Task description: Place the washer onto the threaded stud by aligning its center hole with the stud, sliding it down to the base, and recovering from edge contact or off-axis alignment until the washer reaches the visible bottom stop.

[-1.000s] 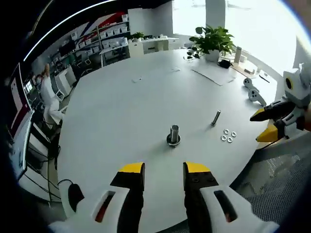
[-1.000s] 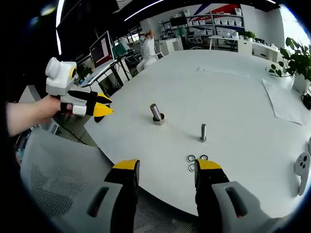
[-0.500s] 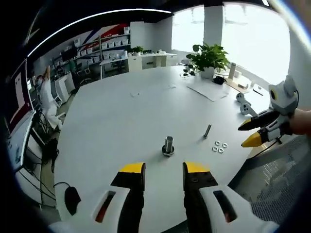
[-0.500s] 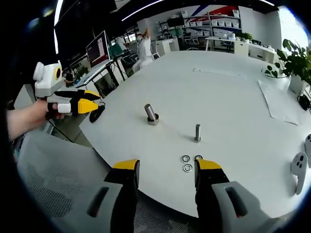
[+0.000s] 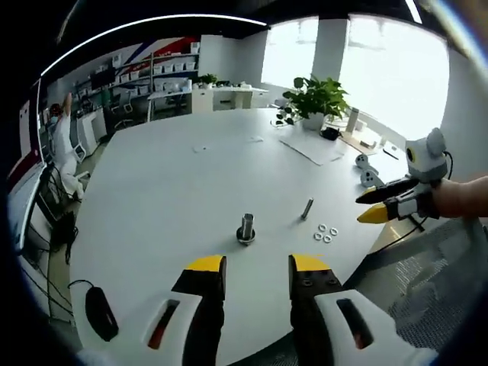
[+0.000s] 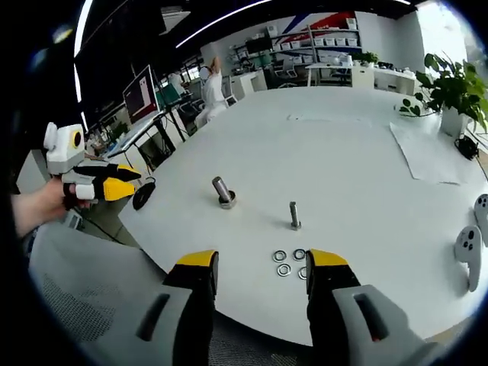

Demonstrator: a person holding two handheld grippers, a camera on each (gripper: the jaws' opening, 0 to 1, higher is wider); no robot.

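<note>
White table [image 6: 358, 160], washers [image 6: 288, 261] near its edge, both hand-held grippers agape, off-table.

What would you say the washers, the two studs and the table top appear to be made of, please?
The washers look like bright plain metal, probably steel: thin silvery rings with a shine. The slim threaded stud and the thicker stud on its round base show a duller grey metallic sheen. The table has a smooth matt white top, possibly laminate; the material underneath cannot be told.

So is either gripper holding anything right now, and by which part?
Nothing is held. The left gripper and right gripper are both open and empty; the washers lie on the table near the stud.
</note>
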